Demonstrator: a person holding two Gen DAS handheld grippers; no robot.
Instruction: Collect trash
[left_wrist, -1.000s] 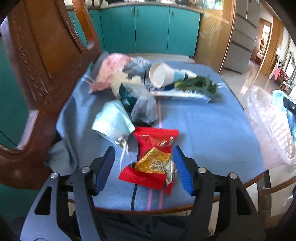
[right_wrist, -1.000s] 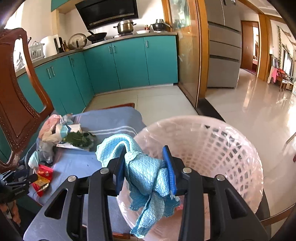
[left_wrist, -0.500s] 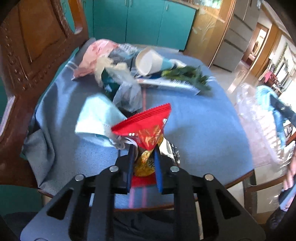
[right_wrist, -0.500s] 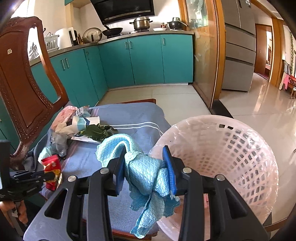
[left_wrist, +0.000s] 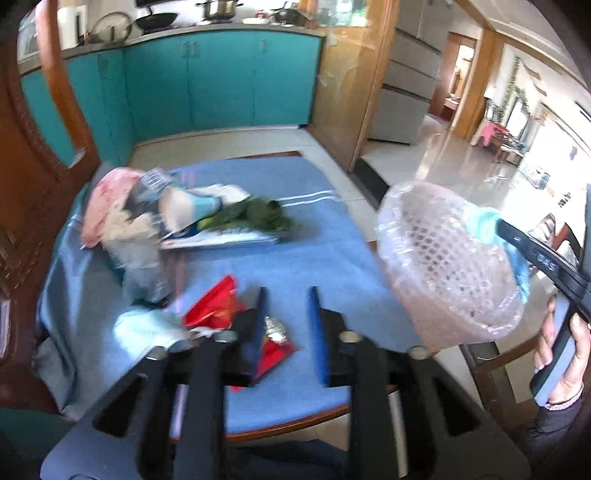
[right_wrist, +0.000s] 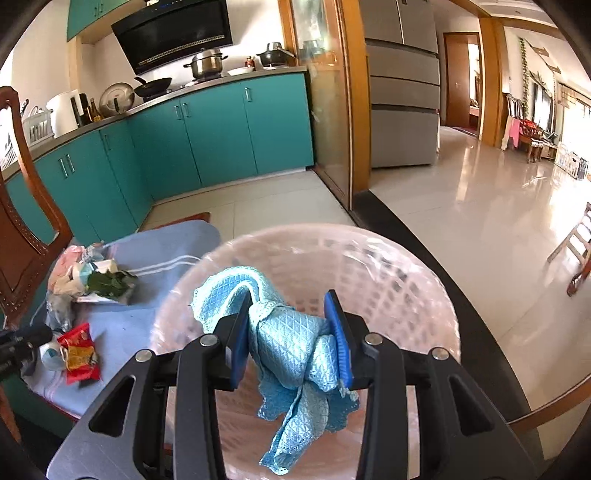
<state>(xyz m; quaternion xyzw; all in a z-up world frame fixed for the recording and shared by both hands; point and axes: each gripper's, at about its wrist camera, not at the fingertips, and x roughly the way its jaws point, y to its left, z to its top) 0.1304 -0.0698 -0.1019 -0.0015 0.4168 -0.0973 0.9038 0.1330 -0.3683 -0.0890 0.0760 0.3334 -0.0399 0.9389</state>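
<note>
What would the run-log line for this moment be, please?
left hand-held gripper: open, empty | wrapper: on table | right hand-held gripper: shut on cloth

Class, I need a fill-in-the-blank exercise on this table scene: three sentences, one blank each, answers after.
1. The right gripper is shut on a light blue ____.
2. The red snack wrapper lies on the blue ____.
3. The open left gripper holds ____.

Missing words: cloth; tablecloth; nothing

Bright daylight floods from the right, glaring off the floor (right_wrist: 480, 221); left view motion-blurred, edges fisheye-bent.
</note>
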